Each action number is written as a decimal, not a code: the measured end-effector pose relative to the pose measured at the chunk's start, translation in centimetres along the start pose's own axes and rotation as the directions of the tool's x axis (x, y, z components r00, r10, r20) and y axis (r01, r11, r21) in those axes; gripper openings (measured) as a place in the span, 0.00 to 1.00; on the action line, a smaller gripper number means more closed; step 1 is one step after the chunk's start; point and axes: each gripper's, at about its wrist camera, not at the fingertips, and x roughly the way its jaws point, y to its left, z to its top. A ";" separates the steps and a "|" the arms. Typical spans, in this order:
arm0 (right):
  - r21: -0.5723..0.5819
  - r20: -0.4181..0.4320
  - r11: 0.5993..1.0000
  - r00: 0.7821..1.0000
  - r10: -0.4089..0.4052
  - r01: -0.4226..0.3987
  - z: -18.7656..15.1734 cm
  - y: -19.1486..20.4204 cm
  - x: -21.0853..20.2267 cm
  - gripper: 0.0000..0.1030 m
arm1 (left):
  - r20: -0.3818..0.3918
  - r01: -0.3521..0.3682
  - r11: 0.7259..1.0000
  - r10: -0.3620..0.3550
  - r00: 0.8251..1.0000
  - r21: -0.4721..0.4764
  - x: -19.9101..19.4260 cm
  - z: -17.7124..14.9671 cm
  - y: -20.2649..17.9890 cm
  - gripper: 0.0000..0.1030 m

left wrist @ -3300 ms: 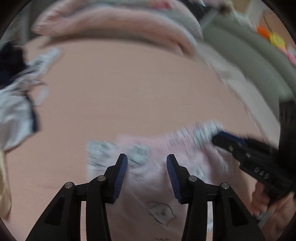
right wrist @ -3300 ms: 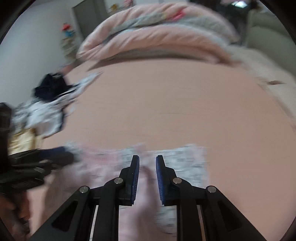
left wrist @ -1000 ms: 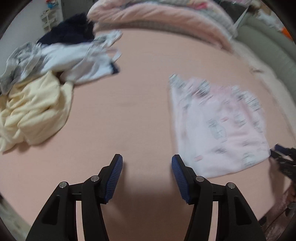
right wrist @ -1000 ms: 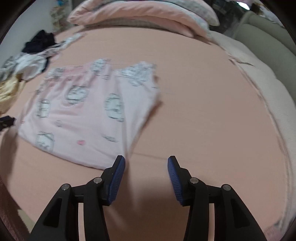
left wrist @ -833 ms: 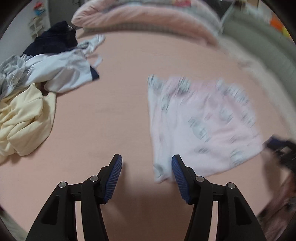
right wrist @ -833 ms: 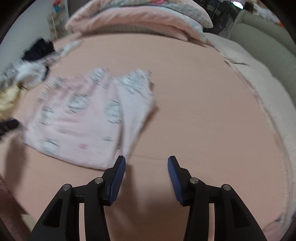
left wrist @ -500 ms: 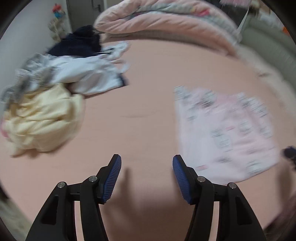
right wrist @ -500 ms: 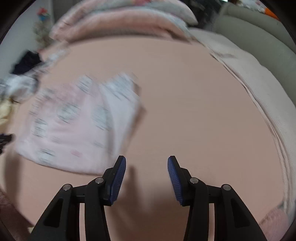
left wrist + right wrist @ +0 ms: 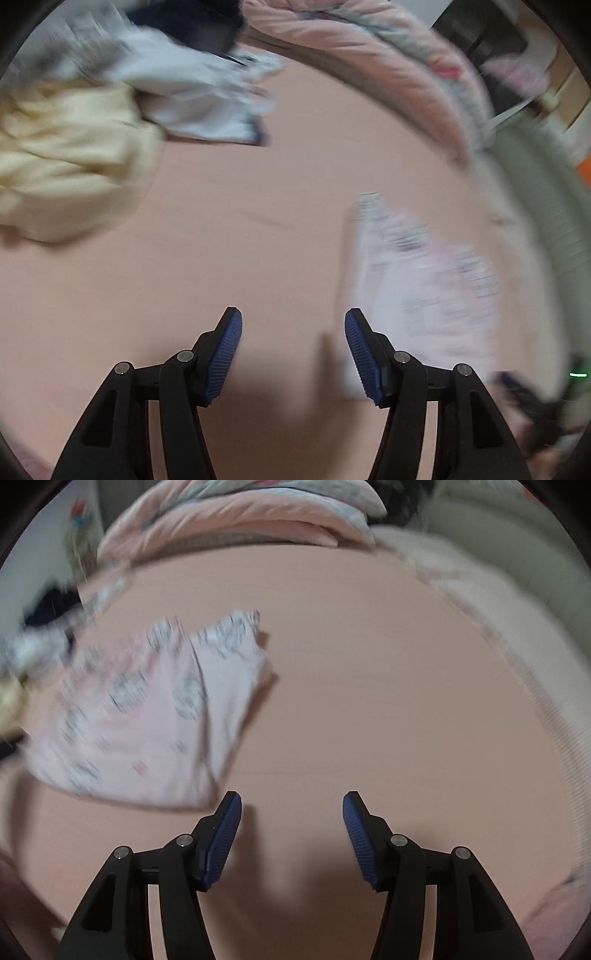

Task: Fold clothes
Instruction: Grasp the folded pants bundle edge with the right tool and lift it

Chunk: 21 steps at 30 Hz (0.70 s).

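Both grippers have let go of the pink printed garment (image 9: 140,709), now folded flat on the bed (image 9: 369,701); left gripper (image 9: 293,354) and right gripper (image 9: 291,834) hover with fingers spread, empty; that piece looks done, while the crumpled pile (image 9: 92,122) stays unfolded.

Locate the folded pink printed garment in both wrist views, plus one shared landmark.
Left wrist: folded pink printed garment lies right of centre on the pink bedsheet, beyond the right finger of the open left claw.
Right wrist: same garment lies left of centre, just beyond the left finger of the open right claw.
Shared landmark: rolled pink quilt at the far edge.
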 end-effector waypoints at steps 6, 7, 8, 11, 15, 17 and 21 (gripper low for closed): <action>0.172 -0.038 0.957 0.969 0.244 -0.235 3.7 -1.4 2.9 0.56 | -0.085 0.053 0.997 -0.048 0.995 0.062 1.5 -0.5 -5.1 0.54; 0.185 -0.048 0.946 0.959 0.279 -0.266 3.8 -1.0 3.4 0.56 | -0.104 0.059 0.996 -0.052 0.993 0.065 2.4 -0.2 -5.4 0.54; 0.177 -0.053 0.944 0.955 0.291 -0.278 4.2 -0.9 4.2 0.56 | -0.121 0.059 0.996 -0.051 0.991 0.062 3.2 -0.1 -5.6 0.54; 0.145 -0.068 0.939 0.944 0.323 -0.311 5.6 -0.6 6.6 0.61 | -0.122 0.042 0.995 -0.031 0.992 0.089 2.3 -2.0 -8.2 0.54; 0.054 -0.082 0.935 0.932 0.354 -0.351 7.2 1.5 8.2 0.59 | -0.089 -0.036 0.981 0.054 0.995 0.189 2.8 -2.9 -10.8 0.53; 0.032 -0.066 0.937 0.935 0.349 -0.348 7.2 1.9 7.4 0.44 | -0.069 -0.072 0.972 0.090 0.994 0.224 3.2 -3.1 -11.8 0.24; -0.009 -0.029 0.941 0.941 0.337 -0.338 7.1 2.4 5.6 0.11 | -0.078 -0.060 0.966 0.083 0.994 0.253 3.1 -3.4 -13.1 0.08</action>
